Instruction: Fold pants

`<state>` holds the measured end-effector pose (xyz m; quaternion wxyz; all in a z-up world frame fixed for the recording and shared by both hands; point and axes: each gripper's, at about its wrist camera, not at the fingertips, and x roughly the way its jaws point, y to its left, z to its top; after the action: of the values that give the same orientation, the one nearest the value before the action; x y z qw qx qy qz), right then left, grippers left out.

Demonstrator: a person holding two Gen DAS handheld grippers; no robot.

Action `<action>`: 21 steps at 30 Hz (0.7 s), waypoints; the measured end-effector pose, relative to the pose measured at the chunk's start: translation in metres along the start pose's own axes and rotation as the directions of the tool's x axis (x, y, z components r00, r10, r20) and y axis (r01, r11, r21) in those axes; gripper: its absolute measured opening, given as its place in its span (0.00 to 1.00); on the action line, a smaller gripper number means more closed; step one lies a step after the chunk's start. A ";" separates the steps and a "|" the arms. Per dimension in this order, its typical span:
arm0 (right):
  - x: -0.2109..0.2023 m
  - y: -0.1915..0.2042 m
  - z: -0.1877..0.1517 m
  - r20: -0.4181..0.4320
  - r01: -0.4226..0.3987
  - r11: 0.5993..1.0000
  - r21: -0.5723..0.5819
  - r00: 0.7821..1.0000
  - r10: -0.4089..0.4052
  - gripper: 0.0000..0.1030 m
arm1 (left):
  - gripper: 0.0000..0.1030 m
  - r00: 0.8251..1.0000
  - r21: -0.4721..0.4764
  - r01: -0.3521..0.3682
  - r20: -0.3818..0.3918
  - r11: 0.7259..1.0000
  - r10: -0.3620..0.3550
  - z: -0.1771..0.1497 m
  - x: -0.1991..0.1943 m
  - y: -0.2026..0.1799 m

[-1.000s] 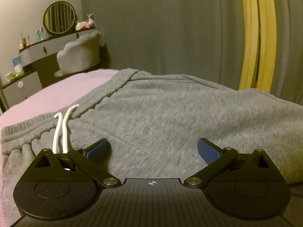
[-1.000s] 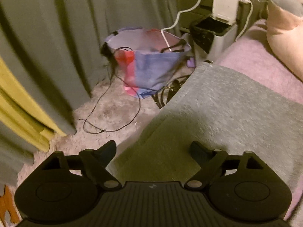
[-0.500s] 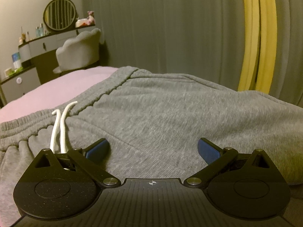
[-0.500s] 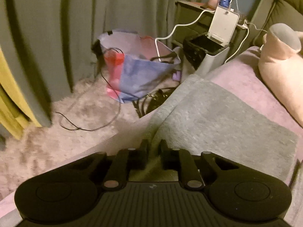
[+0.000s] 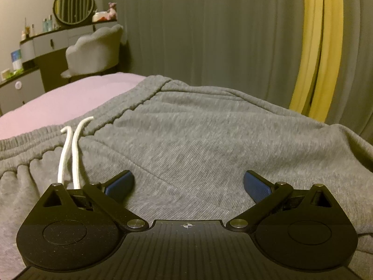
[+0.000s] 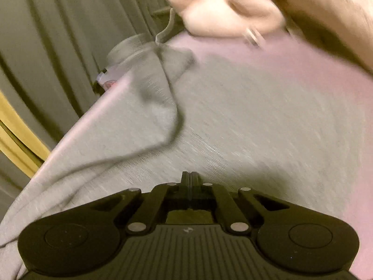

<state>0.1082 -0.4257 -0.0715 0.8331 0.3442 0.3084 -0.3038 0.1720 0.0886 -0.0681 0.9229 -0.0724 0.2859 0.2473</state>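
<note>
Blue-padded fingers of the left gripper stand wide apart low in the left wrist view, with nothing between them but the grey sweatpants spread beneath. Just beyond the left finger, two white drawstring ends lie side by side on the cloth, running up to the gathered elastic waistband. The waistband crosses the view from lower left toward the middle, and past it lies the pink bedcover. Farther back stand a pale shell-backed chair, a dressing table with a round mirror and small bottles, then grey curtains with a yellow strip on the right.

In the right wrist view, which is blurred, the right gripper has its jaws pressed fully together; the fingertips meet at the surface of the grey cloth, and whether a fold is pinched between them cannot be told. Ahead of it a trouser leg of the same pants is folded over, with a dark creased edge curving down its right side and its cuffed end lying toward the far edge of the bed. Pink bedcover shows to the right, a pale peach cushion lies beyond, and grey curtains hang at the left.
</note>
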 end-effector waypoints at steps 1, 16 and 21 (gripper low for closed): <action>-0.005 -0.006 0.003 0.012 -0.028 0.999 0.030 1.000 0.028 0.05 | 1.00 1.000 -0.005 0.003 -0.004 1.000 -0.003 0.000 0.000 0.001; 0.060 -0.018 0.049 0.016 -0.389 0.800 0.457 0.903 0.430 0.60 | 1.00 0.996 -0.048 0.072 -0.044 0.996 -0.074 0.018 -0.016 0.017; 0.088 -0.007 0.056 -0.051 -0.346 0.823 0.452 0.910 0.411 0.08 | 1.00 0.965 -0.094 0.260 0.052 0.961 -0.256 0.071 -0.047 0.010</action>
<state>0.1746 -0.4980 -0.1057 0.7544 0.5960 0.2187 -0.1670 0.1684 0.0977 0.0173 0.9480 -0.1502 0.2429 0.1404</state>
